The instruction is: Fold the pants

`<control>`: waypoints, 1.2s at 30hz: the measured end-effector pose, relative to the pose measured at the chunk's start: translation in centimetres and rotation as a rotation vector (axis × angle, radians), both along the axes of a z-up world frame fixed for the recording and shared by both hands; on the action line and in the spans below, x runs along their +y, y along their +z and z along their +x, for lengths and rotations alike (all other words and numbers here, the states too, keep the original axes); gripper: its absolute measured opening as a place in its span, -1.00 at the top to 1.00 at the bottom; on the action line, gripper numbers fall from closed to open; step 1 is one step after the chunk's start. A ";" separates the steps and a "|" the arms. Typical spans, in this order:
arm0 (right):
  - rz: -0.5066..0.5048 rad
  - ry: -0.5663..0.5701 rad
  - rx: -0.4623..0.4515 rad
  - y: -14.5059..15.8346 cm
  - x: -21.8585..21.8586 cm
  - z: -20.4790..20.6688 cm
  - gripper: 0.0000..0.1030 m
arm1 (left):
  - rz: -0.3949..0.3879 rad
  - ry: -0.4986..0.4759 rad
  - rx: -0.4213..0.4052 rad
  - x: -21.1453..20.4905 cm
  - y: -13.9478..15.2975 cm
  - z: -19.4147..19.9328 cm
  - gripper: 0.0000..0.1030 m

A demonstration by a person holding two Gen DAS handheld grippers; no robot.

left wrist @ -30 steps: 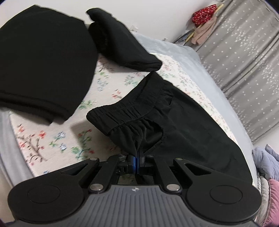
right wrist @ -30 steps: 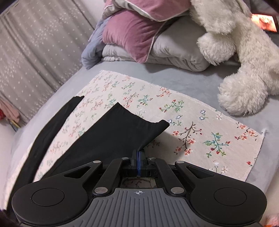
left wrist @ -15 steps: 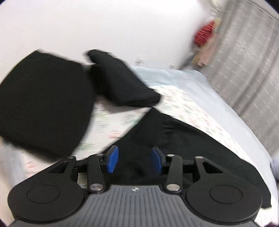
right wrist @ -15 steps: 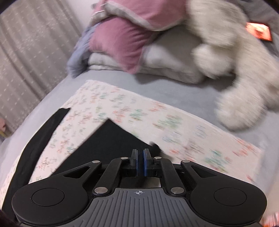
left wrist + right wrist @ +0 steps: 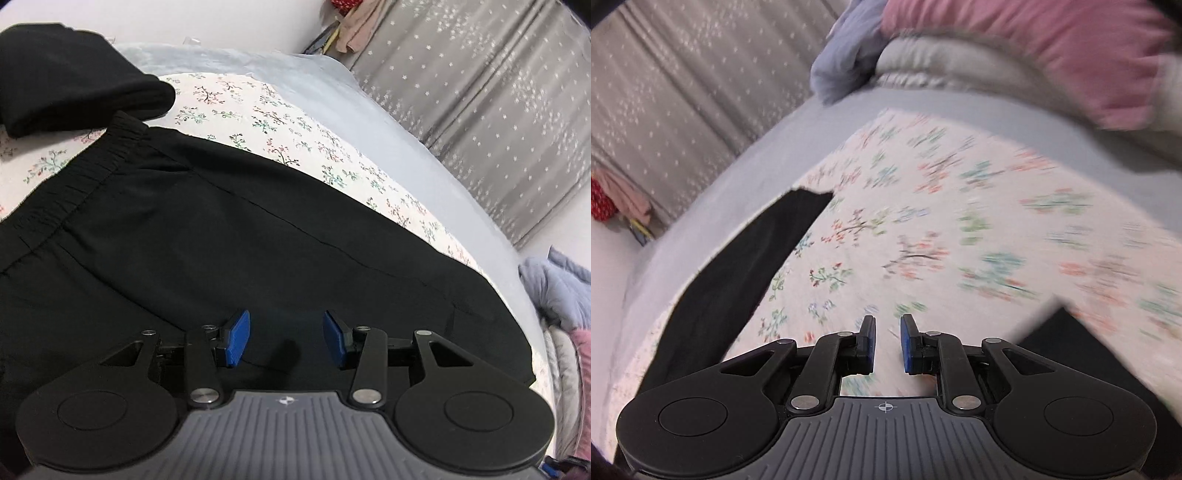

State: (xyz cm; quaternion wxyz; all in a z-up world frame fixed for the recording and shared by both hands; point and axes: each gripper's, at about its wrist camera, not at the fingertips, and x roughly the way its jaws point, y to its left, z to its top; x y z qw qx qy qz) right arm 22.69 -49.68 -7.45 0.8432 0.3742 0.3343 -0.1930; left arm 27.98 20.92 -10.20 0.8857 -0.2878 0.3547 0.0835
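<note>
Left jaws: my left gripper (image 5: 282, 341) stands spread over the pants (image 5: 229, 251); the jaws have just been opening, and nothing is pinched between the blue pads (image 5: 236, 338).
Right jaws: my right gripper (image 5: 886, 341) is parted a little, having just been opening, with only the floral cloth (image 5: 960, 221) showing in the gap.
Pants: laid flat on the floral cloth on the bed (image 5: 332, 92), waistband (image 5: 74, 181) toward the bed's left end, leg running toward the pillows (image 5: 1015, 55).
Risk, loose fold: with both grips let go, I judge the laid-over cloth could slide or spring back if the layers are not flat.
Risk, next grasp: black on black hides the edges, so I may pinch one layer only and drag the fold askew.
Risk, neighbour: the folded black bundle (image 5: 70, 70) lies just beside the waistband; a careless sweep could snag it.
Left view only: waistband, seams, the bundle.
Right view only: the leg end (image 5: 753, 266), a second black corner (image 5: 1067, 343) at my right, pillows; it is blurred.
</note>
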 end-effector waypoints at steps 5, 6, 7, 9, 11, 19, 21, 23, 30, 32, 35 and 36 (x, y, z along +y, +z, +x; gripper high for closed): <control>0.084 -0.016 -0.045 -2.1 -1.2 6.9 0.68 | 0.036 0.020 0.024 0.1 -0.4 0.4 -0.18; 0.094 -0.027 -0.058 -2.1 -1.4 8.5 0.68 | 0.036 0.028 0.033 0.3 -0.5 0.6 -0.18; 0.102 -0.036 -0.072 -2.1 -1.7 9.7 0.68 | 0.034 0.034 0.042 0.4 -0.7 0.8 -0.18; 0.114 -0.052 -0.092 -2.1 -2.5 12.2 0.55 | 0.020 0.039 0.055 0.3 -1.0 1.0 -0.18; 0.116 -0.073 -0.114 -2.4 -2.9 14.1 0.37 | 0.016 0.030 0.055 -0.1 -1.1 1.3 -0.18; -0.066 0.025 -0.055 -2.3 0.2 19.4 1.00 | 0.046 -0.006 0.025 -2.0 -1.2 1.5 -0.23; -0.093 0.018 -0.050 -1.8 0.6 18.5 1.00 | 0.049 -0.014 0.020 -2.3 -1.3 1.5 -0.23; -0.160 0.012 -0.041 -0.4 0.8 16.8 1.00 | 0.038 -0.022 0.021 -2.5 -1.4 1.5 -0.23; -0.378 -0.020 0.020 3.9 -0.1 8.4 1.00 | -0.015 -0.059 0.035 -1.0 -1.8 2.8 -0.23; -0.373 -0.054 0.049 3.6 -0.9 7.0 1.00 | -0.030 -0.055 0.030 -0.5 -1.6 2.8 -0.23; -0.362 -0.100 0.024 3.9 -1.7 4.6 1.00 | -0.041 -0.006 0.014 1.2 -1.0 2.6 -0.23; -0.371 -0.102 0.030 4.0 -1.7 4.1 1.00 | -0.045 0.016 0.010 2.0 -0.9 2.5 -0.23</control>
